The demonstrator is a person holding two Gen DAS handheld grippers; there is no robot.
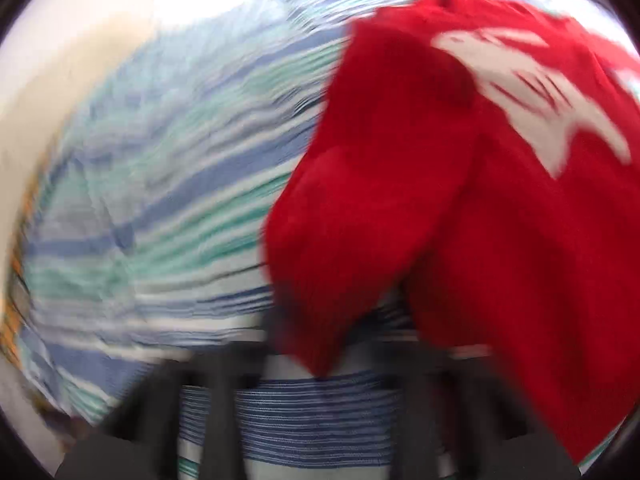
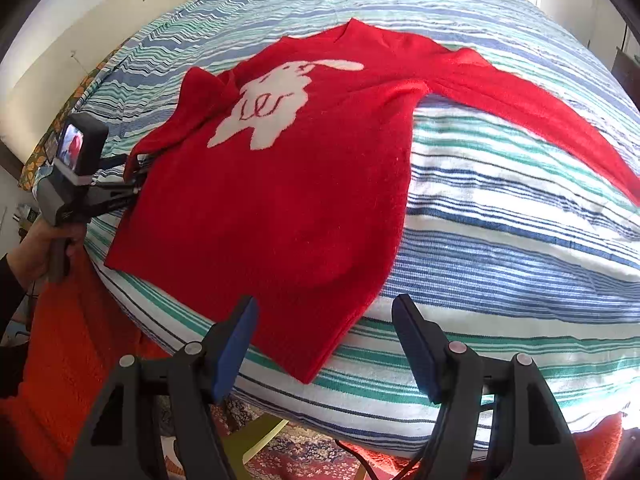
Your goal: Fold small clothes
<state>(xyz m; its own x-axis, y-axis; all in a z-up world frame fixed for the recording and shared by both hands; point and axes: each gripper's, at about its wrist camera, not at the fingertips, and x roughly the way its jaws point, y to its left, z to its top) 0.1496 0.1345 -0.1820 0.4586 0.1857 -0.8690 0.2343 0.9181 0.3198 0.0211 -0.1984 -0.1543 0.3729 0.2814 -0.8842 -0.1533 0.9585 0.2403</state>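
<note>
Red sweater flat on striped bed; left tool clenched on sleeve, right tool released near hem.

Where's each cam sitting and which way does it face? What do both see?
Left wrist: on the left claw at the sweater's side, close up, blurred; only dark claw fingers show.
Right wrist: on the right claw, open at the hem, looking up the sweater; shows its fingers and left hand.
Shared: sweater, striped cover.
</note>
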